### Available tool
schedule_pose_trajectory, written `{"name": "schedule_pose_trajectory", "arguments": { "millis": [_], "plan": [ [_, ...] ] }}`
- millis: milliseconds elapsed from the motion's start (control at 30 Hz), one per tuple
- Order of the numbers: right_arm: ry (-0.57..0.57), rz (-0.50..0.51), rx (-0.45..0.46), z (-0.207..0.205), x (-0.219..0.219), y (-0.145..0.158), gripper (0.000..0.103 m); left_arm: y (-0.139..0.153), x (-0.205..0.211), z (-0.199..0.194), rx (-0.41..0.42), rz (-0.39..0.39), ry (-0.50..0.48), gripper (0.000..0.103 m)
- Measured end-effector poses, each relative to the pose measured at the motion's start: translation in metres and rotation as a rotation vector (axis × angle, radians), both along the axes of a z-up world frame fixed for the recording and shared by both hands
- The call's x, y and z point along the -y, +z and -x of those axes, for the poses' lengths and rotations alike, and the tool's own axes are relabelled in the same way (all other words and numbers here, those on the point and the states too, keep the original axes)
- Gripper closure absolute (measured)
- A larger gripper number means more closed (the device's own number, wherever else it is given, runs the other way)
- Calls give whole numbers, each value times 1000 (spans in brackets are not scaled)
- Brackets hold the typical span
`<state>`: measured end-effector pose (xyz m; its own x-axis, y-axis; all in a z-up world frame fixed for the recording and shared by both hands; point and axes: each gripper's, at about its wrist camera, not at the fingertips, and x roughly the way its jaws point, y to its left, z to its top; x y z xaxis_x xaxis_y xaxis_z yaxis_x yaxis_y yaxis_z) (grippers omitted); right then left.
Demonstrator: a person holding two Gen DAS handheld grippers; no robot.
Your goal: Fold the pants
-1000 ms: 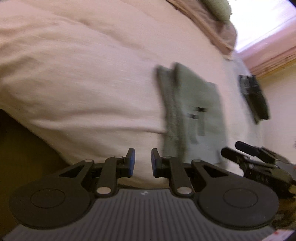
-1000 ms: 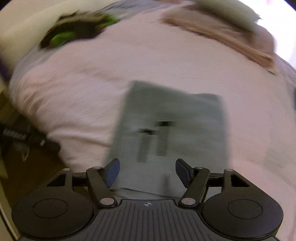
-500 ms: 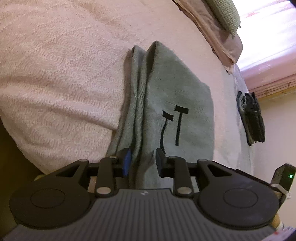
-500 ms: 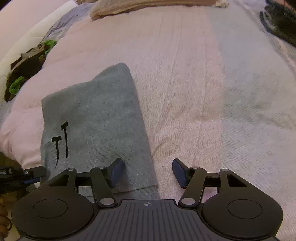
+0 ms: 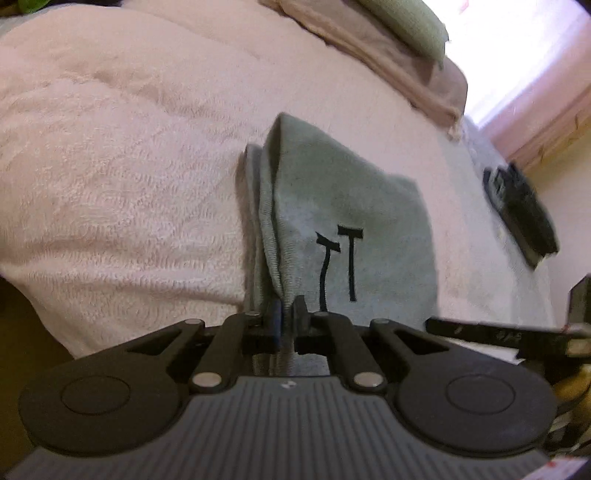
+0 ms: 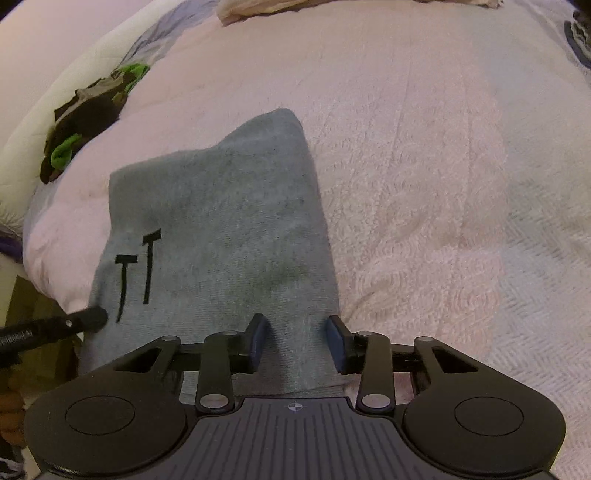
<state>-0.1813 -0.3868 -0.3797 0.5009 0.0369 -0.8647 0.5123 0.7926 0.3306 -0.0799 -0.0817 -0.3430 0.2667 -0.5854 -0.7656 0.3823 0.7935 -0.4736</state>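
Note:
Grey folded pants [image 5: 343, 229] with a black printed mark lie on a pink bedspread near the bed's front edge. My left gripper [image 5: 286, 319] is shut on the near left edge of the pants, cloth pinched between its pads. In the right wrist view the same pants [image 6: 229, 229] spread in front of my right gripper [image 6: 297, 339], which is open with its fingers straddling the near right corner of the cloth. The tip of the left gripper [image 6: 86, 319] shows at the pants' left edge.
A pink bedspread [image 6: 424, 166] covers the bed. A dark and green garment [image 6: 88, 118] lies at the far left. A black folded item [image 5: 521, 210] sits at the far right. Pillows [image 5: 399, 33] lie at the head.
My left gripper has closed on the pants' left edge. My right gripper has shifted left over the near right corner and narrowed a little, still open.

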Motion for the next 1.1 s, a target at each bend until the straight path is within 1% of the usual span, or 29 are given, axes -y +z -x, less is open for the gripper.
{"name": "schedule_pose_trajectory", "arguments": {
  "millis": [33,100,167,233,300,333,367,400,467,533,667,733,767,900,933,967,1033,1100],
  "plan": [
    [29,21,0,-2,0,1,68,1,-2,2,3,8,5,98],
    [74,47,0,-5,-2,-2,68,-6,-4,5,2,-18,8,98],
    [105,71,-9,-12,-6,-6,67,-21,-2,4,-20,-38,19,96],
    [168,127,-29,-19,-15,-7,63,-34,2,-2,-59,-57,31,96],
    [210,160,-63,-25,-18,-4,62,-25,9,-6,-56,-95,6,94],
    [219,144,-75,-27,-15,0,62,-17,12,-8,-42,-118,-12,91],
    [227,119,-79,-29,-10,6,61,-8,14,-10,-27,-126,-23,86],
    [227,89,-62,-28,-2,13,61,3,13,-12,-13,-123,-25,84],
    [197,57,-9,-26,15,26,61,18,10,-21,18,-96,-23,80],
    [158,50,25,-28,35,36,60,26,12,-35,38,-67,-15,77],
    [72,63,33,-36,69,30,60,18,28,-74,47,-27,0,75],
    [33,43,52,-40,81,27,60,10,39,-91,37,-23,9,73],
    [17,34,60,-44,84,26,60,9,44,-96,37,-9,2,71],
    [-2,39,79,-52,85,20,60,6,51,-104,12,47,-14,71],
    [-6,45,81,-55,86,20,60,5,52,-104,16,45,-18,71],
    [-9,47,89,-57,85,20,60,5,53,-104,21,37,-23,80],
    [-13,36,114,-59,87,21,60,2,54,-105,37,3,-27,102],
    [3,30,124,-66,86,21,60,2,54,-105,55,-2,-29,102]
  ]
}}
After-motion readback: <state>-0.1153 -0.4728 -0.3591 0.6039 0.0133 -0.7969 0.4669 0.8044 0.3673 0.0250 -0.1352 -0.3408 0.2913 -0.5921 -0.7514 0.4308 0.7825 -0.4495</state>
